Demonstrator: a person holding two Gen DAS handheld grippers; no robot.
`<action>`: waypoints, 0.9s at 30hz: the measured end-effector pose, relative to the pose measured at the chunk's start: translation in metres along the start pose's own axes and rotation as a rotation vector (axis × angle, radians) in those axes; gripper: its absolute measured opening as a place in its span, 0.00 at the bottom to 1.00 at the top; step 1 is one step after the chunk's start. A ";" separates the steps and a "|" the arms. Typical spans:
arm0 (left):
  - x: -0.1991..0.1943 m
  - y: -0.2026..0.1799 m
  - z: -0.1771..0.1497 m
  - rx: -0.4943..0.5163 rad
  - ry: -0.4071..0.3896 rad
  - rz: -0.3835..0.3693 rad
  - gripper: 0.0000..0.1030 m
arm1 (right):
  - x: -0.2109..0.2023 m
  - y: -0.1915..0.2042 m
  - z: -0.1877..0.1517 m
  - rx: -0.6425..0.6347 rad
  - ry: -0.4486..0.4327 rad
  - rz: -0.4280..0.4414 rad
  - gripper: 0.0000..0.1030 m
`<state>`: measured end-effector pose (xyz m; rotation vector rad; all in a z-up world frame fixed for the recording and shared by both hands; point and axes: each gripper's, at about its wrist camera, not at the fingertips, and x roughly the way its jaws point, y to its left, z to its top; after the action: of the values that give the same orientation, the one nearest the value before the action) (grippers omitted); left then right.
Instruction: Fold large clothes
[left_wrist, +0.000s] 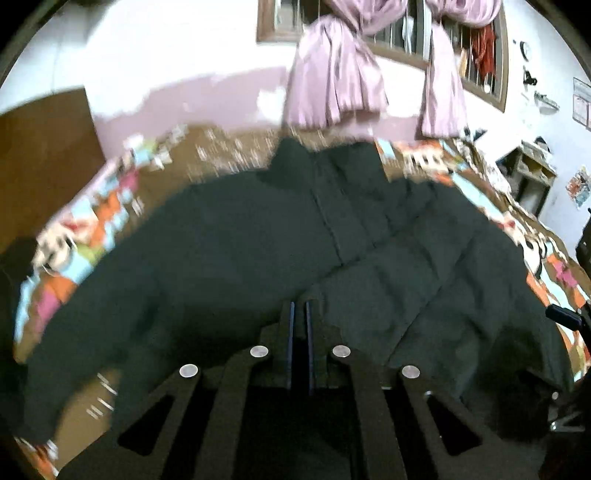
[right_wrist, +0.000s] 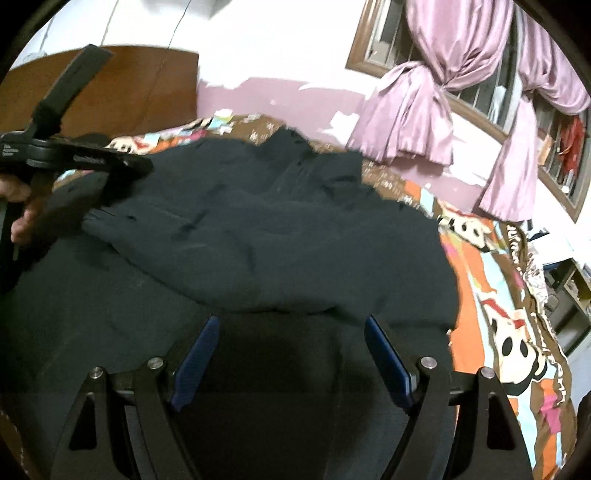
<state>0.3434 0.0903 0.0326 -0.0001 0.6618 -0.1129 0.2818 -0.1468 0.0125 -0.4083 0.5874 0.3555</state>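
A large black garment (left_wrist: 258, 251) lies spread on a bed with a colourful cartoon sheet (left_wrist: 74, 236); it also fills the right wrist view (right_wrist: 258, 240). My left gripper (left_wrist: 300, 310) is shut on a fold of the black garment, its blue pads nearly together. It also shows at the left of the right wrist view (right_wrist: 92, 218), held in a hand, pinching the cloth's edge. My right gripper (right_wrist: 291, 325) is open with blue pads (right_wrist: 195, 358) wide apart, just above the near part of the garment, holding nothing.
Pink curtains (right_wrist: 417, 118) hang at a barred window (right_wrist: 480, 96) behind the bed. A brown wooden headboard (right_wrist: 122, 92) stands at the left. A shelf unit (left_wrist: 532, 173) stands beyond the bed's right edge.
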 end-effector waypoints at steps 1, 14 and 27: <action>-0.002 0.006 0.007 -0.007 -0.011 0.003 0.04 | -0.002 -0.001 0.004 0.008 -0.016 -0.003 0.77; 0.064 0.072 -0.001 -0.107 0.131 0.096 0.04 | 0.139 0.013 0.089 0.278 0.177 0.183 0.84; 0.040 0.103 -0.014 -0.305 0.094 -0.035 0.28 | 0.189 0.023 0.065 0.228 0.276 0.130 0.93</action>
<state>0.3767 0.1891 -0.0064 -0.3011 0.7681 -0.0447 0.4478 -0.0578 -0.0573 -0.2002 0.9171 0.3539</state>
